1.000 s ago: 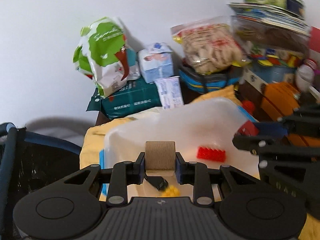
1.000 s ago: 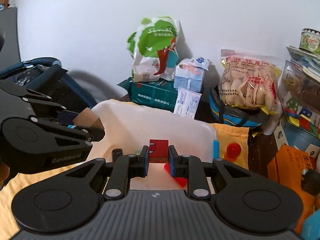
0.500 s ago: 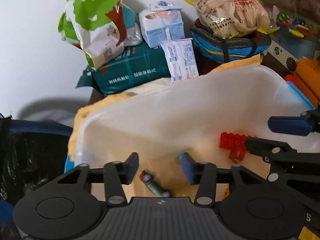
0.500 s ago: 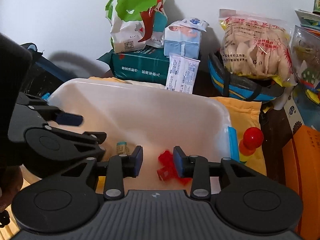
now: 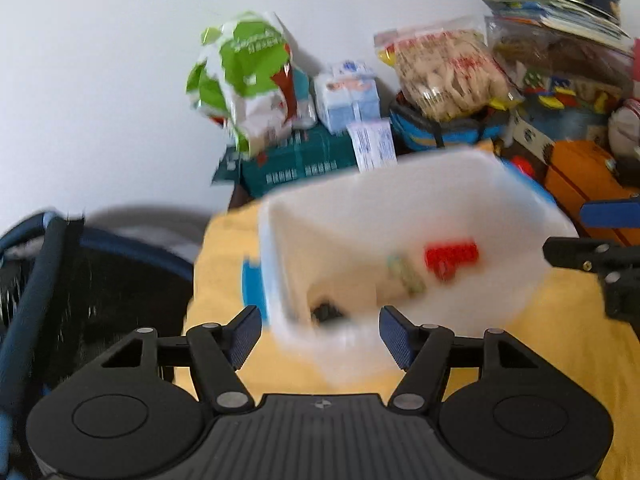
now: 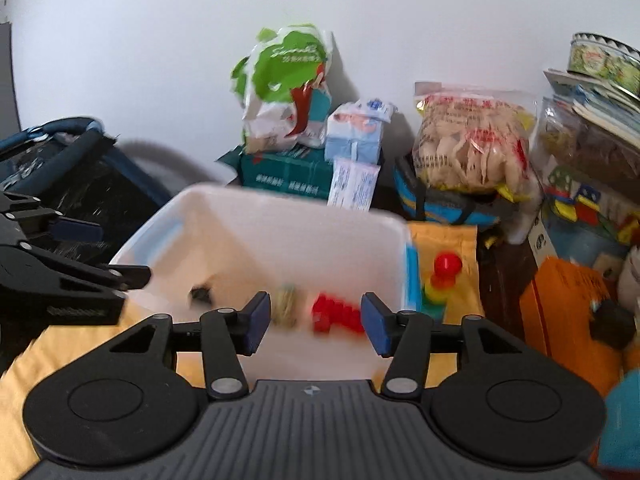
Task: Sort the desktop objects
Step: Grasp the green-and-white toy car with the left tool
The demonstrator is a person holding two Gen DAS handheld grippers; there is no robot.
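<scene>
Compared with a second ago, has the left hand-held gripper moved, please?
Yes. The left hand-held gripper has backed away from the white bin: its fingers, then over the bin's inside, now straddle the near corner. Its jaws are opening, nothing between them.

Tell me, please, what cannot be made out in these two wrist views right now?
- Small dark thing in the white bin: motion blur in both views hides what it is.
- Pale roll-like thing beside the red bricks: blurred, its kind unclear.
- Print on the green box: too small and smeared.
- Toy stack under the red ball: partly hidden by the bin's corner.
</scene>
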